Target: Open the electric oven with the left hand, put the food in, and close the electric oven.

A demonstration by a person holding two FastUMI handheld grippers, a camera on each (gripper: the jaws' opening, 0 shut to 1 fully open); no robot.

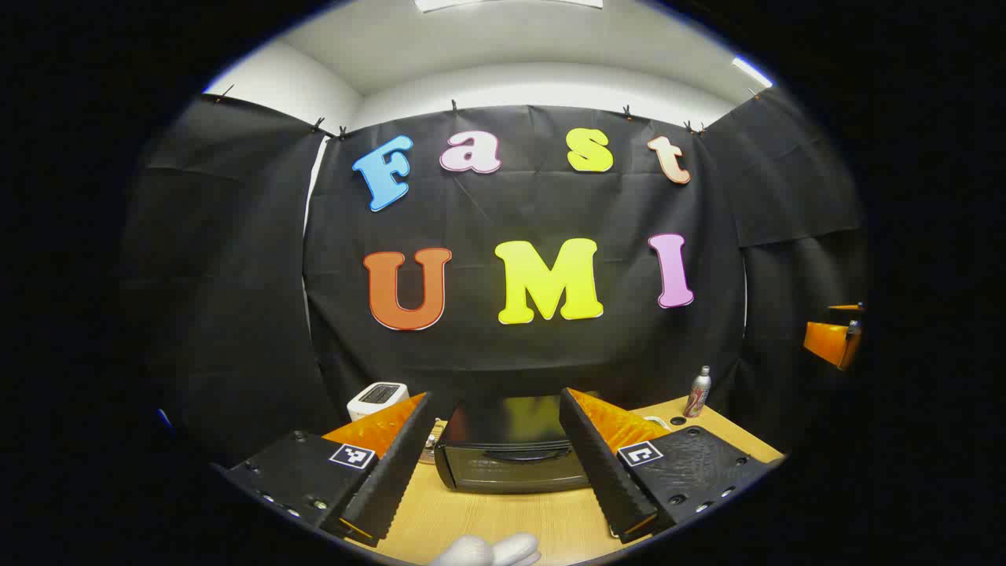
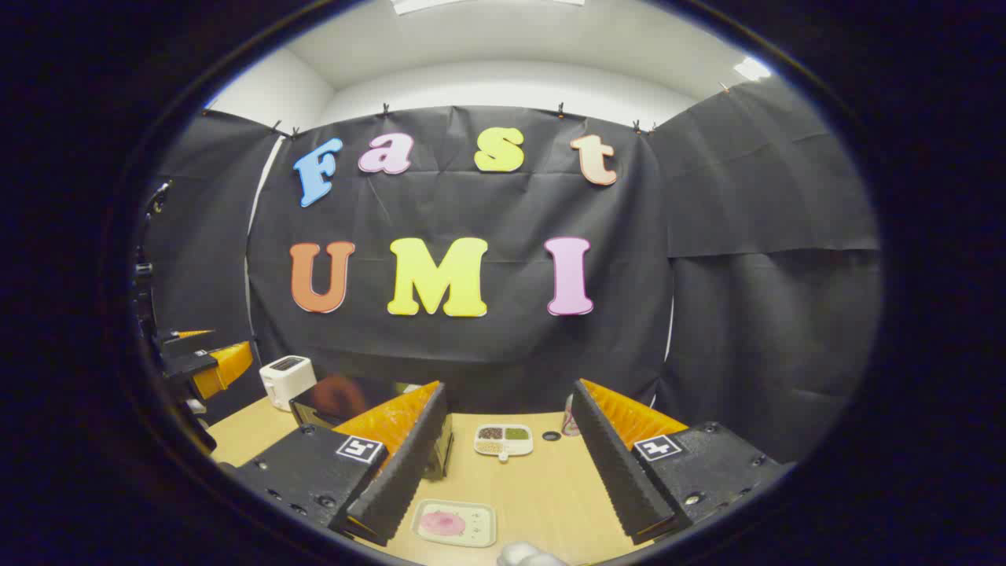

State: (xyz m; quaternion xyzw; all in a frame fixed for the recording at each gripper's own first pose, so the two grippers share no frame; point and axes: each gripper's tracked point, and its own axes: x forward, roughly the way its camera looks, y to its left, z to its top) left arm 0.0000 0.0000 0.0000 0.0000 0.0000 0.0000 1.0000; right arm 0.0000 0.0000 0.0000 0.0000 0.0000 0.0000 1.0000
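Both claws stand wide open and hold nothing: the left claw [image 1: 503,464] frames the oven [image 1: 511,456] between its fingers, and the right claw [image 2: 511,456] hangs above the counter [image 2: 542,503] with the food tray [image 2: 456,523] low at its 7 o'clock, close by its left finger. In the left gripper view the oven sits dead ahead at 12 o'clock, door shut, handle across the front, still apart from the fingertips. A toaster [image 1: 377,399] stands at 10 o'clock and a bottle [image 1: 697,391] at 2 o'clock, both clear of the path. In the right gripper view the oven [image 2: 346,405] lies at 10 o'clock, partly behind the left finger, and a divided dish [image 2: 504,440] rests at 12 o'clock farther back. The likely trouble, I judge: the left claw could slip past the handle and push the whole oven backwards, or close on the door edge and lose it as the door drops. The right claw could tip the shallow tray and spill the food if it pinches one rim only. The dish could be mistaken for the food.
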